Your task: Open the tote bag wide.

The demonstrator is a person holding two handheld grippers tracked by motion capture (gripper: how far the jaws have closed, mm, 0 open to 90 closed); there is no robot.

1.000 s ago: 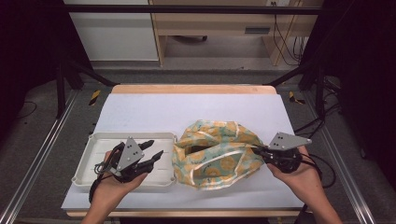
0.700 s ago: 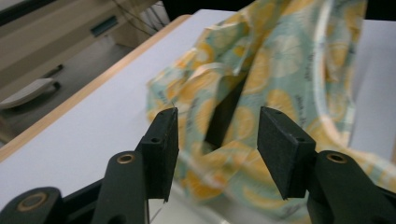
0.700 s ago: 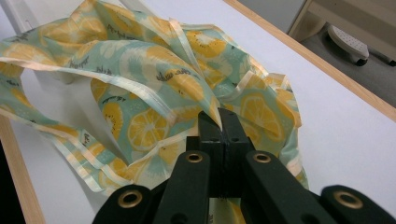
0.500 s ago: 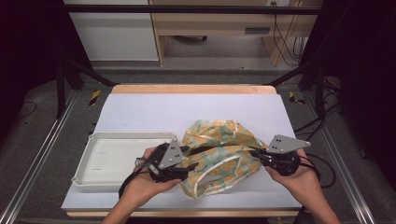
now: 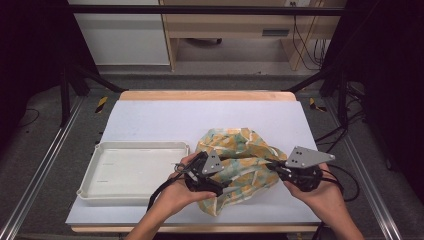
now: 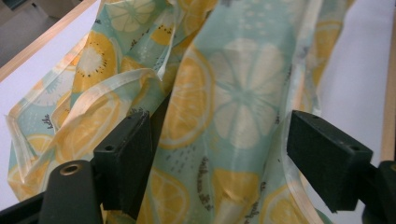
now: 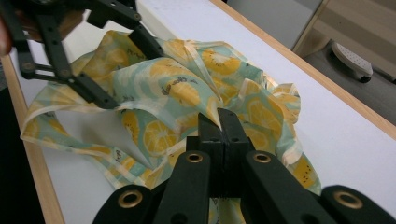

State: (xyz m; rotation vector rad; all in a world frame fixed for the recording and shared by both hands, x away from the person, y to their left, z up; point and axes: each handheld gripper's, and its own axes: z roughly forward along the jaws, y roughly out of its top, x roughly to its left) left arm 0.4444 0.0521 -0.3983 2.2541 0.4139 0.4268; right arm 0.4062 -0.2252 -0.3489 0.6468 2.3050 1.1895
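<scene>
High view, cloth: the fruit-print cloth (image 5: 240, 165) lies bunched on the table mat (image 5: 150, 120), just right of the white tray (image 5: 130, 172), which is your landmark.
High view, left gripper: your left gripper (image 5: 227, 186) sits at the cloth's near-left part, just right of the tray's right end.
High view, right gripper: your right gripper (image 5: 272, 165) is at the cloth's right edge, well apart from the tray.
Left gripper view, jaws: they have just been opening and now stand wide; a fold of the lemon-print cloth (image 6: 233, 107) hangs between them, but the pads do not press it.
Left gripper view, risk: if you close here you may catch several layers, so the cloth would lift as a lump, not spread.
Right gripper view, jaws: closed tight on the cloth's hem (image 7: 219, 116).
Right gripper view, risk: the pinch looks thin; pulling away from the tray before your left gripper (image 7: 93, 60) grips could slip the hem free.
Right gripper view, drag risk: a one-sided pull may slide the bundle over the table's near edge.
</scene>
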